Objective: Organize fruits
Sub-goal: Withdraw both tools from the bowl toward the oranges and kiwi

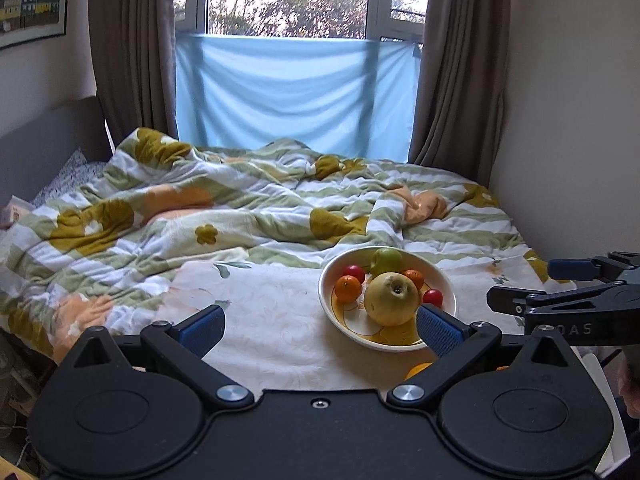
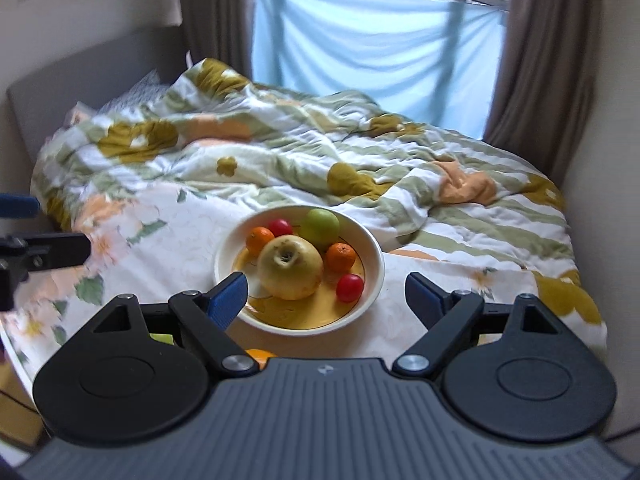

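The bowl (image 2: 298,268) sits on the bed (image 2: 460,216), holding a pear (image 2: 290,266), a green apple (image 2: 320,224), oranges and small red fruits. Both the right hand-held gripper (image 2: 326,300) and the left hand-held gripper (image 1: 320,330) gape wide, empty. An orange (image 2: 260,356) lies just below the bowl's near rim; it probably goes in next: straddle it squarely, close gently, and clear the rim.

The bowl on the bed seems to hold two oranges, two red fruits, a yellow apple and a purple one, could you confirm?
Not quite: in the right wrist view, the bowl holds no purple fruit; the fruit behind the yellow apple is a green apple. The rest is right.
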### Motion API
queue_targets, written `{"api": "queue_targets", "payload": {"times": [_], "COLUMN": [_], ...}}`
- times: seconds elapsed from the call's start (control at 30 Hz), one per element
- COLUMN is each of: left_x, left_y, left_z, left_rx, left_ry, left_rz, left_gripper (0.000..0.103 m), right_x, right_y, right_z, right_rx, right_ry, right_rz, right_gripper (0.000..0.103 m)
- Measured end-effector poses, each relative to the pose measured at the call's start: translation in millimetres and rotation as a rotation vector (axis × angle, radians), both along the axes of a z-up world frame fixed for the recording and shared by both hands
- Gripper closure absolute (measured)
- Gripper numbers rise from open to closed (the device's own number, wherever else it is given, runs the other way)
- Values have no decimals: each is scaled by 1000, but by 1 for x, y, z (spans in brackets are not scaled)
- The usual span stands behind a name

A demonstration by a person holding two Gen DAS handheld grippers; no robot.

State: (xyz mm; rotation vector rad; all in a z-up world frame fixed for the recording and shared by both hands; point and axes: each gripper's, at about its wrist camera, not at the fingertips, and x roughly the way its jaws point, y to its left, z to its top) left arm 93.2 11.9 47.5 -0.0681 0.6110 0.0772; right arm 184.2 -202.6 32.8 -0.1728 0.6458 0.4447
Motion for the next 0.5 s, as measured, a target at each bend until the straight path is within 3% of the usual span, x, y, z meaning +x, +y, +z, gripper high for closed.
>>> {"api": "queue_targets", "payload": {"times": [0.27, 0.5], "left_x": [-29, -35], "left_y": [4, -9], "left_z": [3, -12], "left_rx": [15, 10], "left_ry": [-15, 36], "left_rz": [-31, -85], "left_gripper": [0, 0], "right_x": [-53, -86], "right_y": [0, -24], "right_z": [20, 16], "right_rx": [60, 43], "right_ry": [-22, -22], "right_rz": [-85, -167], "right_gripper": [0, 0]}}
